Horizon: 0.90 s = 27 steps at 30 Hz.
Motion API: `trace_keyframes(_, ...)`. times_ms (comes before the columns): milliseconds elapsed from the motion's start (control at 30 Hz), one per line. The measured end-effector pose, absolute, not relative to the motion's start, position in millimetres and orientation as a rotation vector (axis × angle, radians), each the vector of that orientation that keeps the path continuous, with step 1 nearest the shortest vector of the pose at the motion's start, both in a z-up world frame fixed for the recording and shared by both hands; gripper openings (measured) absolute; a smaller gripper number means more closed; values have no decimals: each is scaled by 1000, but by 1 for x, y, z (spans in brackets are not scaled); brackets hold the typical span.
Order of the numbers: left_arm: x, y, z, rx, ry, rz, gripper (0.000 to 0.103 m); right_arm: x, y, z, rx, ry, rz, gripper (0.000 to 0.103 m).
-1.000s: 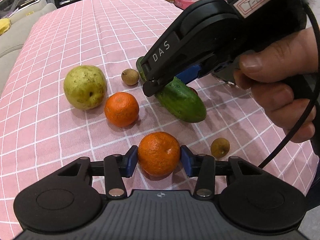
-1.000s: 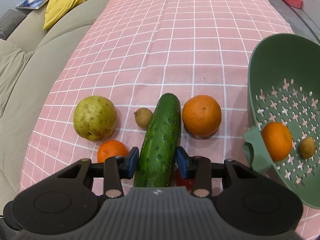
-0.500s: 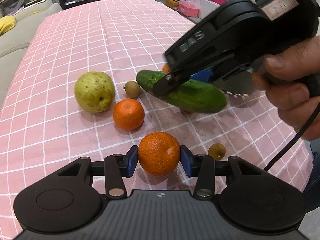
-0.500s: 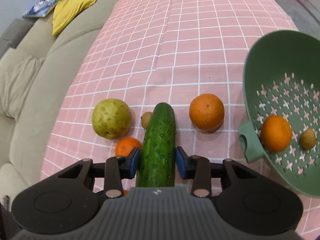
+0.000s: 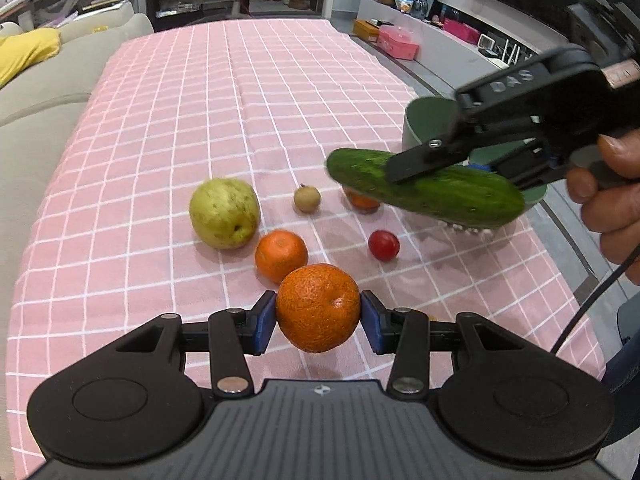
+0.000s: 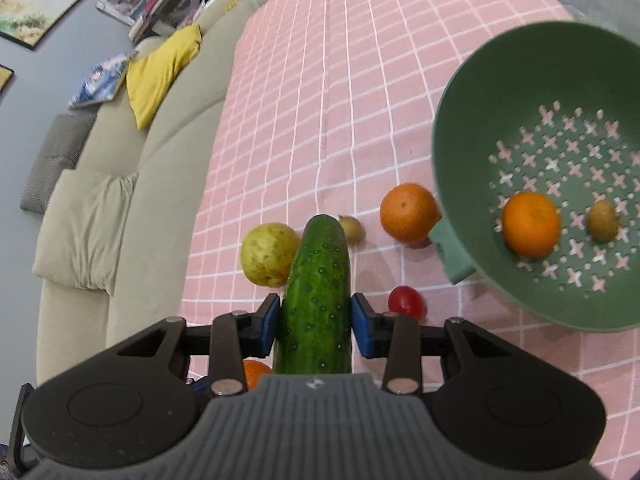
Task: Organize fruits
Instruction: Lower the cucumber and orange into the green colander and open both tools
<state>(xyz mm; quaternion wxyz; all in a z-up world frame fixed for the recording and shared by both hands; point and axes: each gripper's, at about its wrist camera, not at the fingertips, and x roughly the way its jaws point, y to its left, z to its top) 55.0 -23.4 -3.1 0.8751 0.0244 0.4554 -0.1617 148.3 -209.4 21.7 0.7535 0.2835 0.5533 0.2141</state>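
My left gripper is shut on an orange, held just above the pink checked cloth. My right gripper is shut on a green cucumber, lifted off the table; in the left wrist view the cucumber hangs in the air at the right under the other gripper's black body. A green perforated colander sits at the right with an orange and a small brown fruit inside. On the cloth lie a yellow-green pear, another orange, a small brown fruit and a red tomato.
A further orange rests by the colander's handle. A beige sofa with a yellow cushion runs along the table's left side. A person's hand grips the right tool. Shelves and boxes stand beyond the table's far end.
The right gripper lifted the cucumber off the cloth and carried it right toward the colander, uncovering the red tomato. The left gripper rose slightly with its orange.
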Motion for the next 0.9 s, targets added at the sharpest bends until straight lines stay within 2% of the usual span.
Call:
trace_keyframes(467, 78, -82, 51, 172, 855, -387, 51, 140, -294, 66, 738, 1049, 431, 35)
trace_keyframes(900, 109, -152, 44, 217, 876, -448, 51, 163, -352, 69, 622, 1000, 376, 35)
